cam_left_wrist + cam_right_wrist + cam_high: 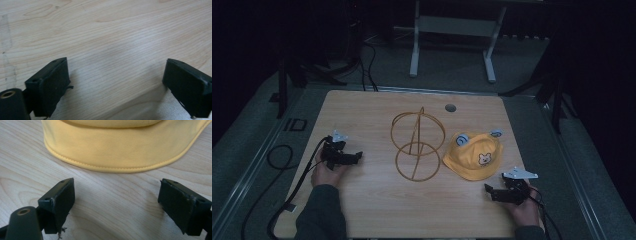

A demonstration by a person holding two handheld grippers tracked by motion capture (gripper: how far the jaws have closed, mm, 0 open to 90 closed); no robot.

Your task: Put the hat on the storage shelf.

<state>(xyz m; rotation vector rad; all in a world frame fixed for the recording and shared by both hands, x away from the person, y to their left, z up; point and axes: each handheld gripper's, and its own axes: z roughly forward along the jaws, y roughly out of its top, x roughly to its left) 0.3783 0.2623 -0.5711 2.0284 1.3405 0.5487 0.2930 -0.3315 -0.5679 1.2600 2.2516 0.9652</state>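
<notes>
High view: yellow hat lies brim-down on the counter, just beside the gold wire stand, brim edge about touching the stand's base ring. Right claw sits low on the counter just short of the hat's near brim, jaws spread wide, nothing between them; the right gripper view shows the brim dead ahead and apart from both jaws. Left claw is also spread and empty, over bare wood left of the stand. Risks as I see them: brim lies flat on the wood, so a level approach likely just shoves the hat into the stand and tips or slides that light wire frame. Pinching only the soft brim edge could let the fabric fold and slip out on lift. Stand is unheld, so any snag while draping the hat over it may drag it. Left claw bracing the base ring would help.
</notes>
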